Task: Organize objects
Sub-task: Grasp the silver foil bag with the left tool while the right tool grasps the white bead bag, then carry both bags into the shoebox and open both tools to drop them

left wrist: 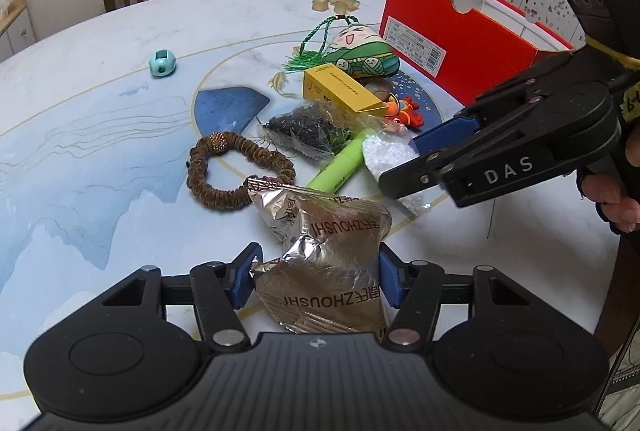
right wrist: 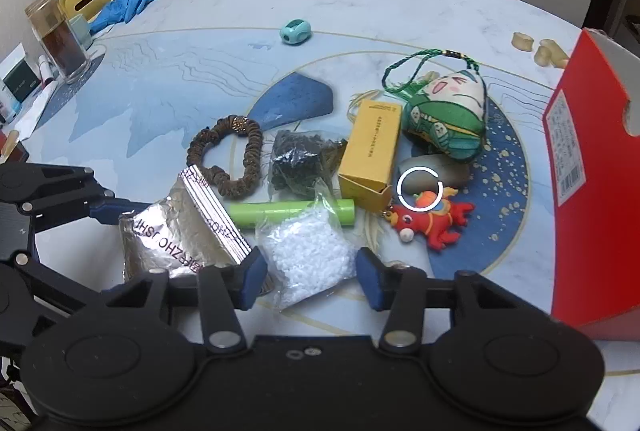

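Left gripper (left wrist: 316, 277): clamped on foil packet (left wrist: 320, 251), at table's (left wrist: 100, 135) near edge.
Right gripper (right wrist: 310, 277): narrow around white bead bag (right wrist: 306, 257); contact unclear.
Risk: slick foil slips out; thin bag tears.
Far: red box (left wrist: 452, 43), likely destination.

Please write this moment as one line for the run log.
left gripper: shut on foil packet | right gripper: open around bead bag | red box: beside pile
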Motion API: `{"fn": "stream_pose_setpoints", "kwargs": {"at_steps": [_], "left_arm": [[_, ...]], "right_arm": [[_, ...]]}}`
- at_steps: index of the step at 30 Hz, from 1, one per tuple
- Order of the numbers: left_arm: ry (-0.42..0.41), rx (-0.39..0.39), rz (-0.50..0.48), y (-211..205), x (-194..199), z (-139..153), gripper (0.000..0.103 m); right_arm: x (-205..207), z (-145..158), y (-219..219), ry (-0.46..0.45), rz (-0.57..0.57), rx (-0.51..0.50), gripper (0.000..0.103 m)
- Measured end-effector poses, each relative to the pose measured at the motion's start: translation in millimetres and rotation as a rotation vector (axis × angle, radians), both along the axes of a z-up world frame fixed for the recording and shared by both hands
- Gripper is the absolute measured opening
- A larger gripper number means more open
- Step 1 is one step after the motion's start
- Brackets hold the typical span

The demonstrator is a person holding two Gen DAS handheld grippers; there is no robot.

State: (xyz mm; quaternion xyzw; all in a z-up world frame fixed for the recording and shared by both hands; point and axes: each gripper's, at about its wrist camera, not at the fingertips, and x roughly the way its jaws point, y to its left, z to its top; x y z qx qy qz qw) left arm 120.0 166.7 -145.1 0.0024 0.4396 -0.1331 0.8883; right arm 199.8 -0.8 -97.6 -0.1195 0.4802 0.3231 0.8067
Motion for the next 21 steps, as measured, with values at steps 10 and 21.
{"fn": "stream_pose_setpoints", "kwargs": {"at_steps": [10, 21], "left_arm": [[0.008, -0.046, 0.044, 3, -2, 15, 0.057], [-0.074, -0.075, 0.054, -15, 9, 70, 0.057]], "right_arm": [[-10, 16, -25, 0.007, -0.066, 0.035, 0.037], [-18, 69, -73, -0.054, -0.146, 0.108, 0.037]]}}
